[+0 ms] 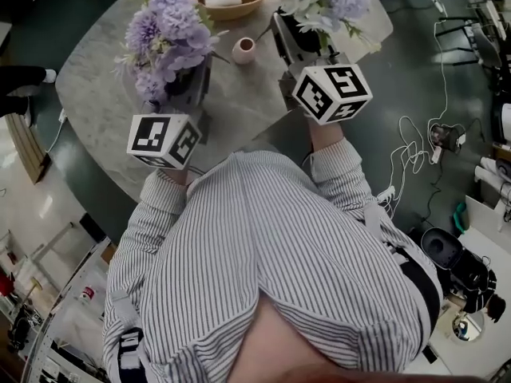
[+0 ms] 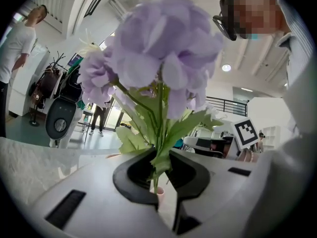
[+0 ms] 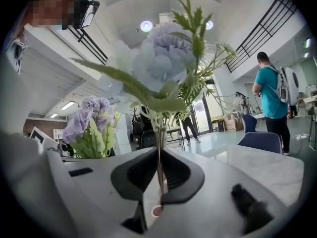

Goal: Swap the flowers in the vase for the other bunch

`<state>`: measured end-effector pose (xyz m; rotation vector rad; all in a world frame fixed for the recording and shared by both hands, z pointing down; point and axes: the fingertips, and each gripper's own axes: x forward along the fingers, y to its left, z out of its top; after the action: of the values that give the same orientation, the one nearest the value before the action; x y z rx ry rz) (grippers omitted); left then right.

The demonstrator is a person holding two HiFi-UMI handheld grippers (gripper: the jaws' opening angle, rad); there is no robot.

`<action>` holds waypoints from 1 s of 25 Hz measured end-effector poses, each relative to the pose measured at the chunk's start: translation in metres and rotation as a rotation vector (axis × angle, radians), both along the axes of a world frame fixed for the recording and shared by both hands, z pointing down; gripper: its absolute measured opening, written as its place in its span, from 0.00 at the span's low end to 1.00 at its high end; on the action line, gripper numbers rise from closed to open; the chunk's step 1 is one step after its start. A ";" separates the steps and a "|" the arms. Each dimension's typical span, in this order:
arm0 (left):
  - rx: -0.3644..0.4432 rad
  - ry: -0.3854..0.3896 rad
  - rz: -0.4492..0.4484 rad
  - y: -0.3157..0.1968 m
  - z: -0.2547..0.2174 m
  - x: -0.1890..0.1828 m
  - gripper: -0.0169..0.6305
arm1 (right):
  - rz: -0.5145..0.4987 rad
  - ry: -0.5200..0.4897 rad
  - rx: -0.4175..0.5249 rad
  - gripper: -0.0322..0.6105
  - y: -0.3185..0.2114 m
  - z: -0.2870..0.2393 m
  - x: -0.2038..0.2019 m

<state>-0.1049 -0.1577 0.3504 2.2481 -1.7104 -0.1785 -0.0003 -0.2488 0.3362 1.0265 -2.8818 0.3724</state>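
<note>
My left claw [image 2: 158, 168] is pinched nearly shut on the stems of the purple bunch [image 2: 163, 58], whose heads stand up above it. My right claw [image 3: 159, 170] is closed the same way on the thin stem of the paler bunch [image 3: 161, 58]. I hold both upright and clear of the worktop [image 1: 247, 106], I judge so the stems hang straight for the small pink vase [image 1: 243, 50], which looks empty and stands between my claws, a little ahead. Which bunch is meant to go in I cannot tell. The stem ends below my claws are hidden, and from either claw only a sliver of the vase shows.
</note>
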 end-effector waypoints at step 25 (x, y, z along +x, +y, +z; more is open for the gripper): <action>0.046 -0.056 0.101 -0.041 -0.004 0.037 0.10 | 0.120 -0.007 -0.079 0.10 0.024 0.019 0.072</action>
<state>-0.0679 -0.1990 0.3463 2.3875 -1.6315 -0.1344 0.0721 -0.2252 0.3551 1.1895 -2.7937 0.4934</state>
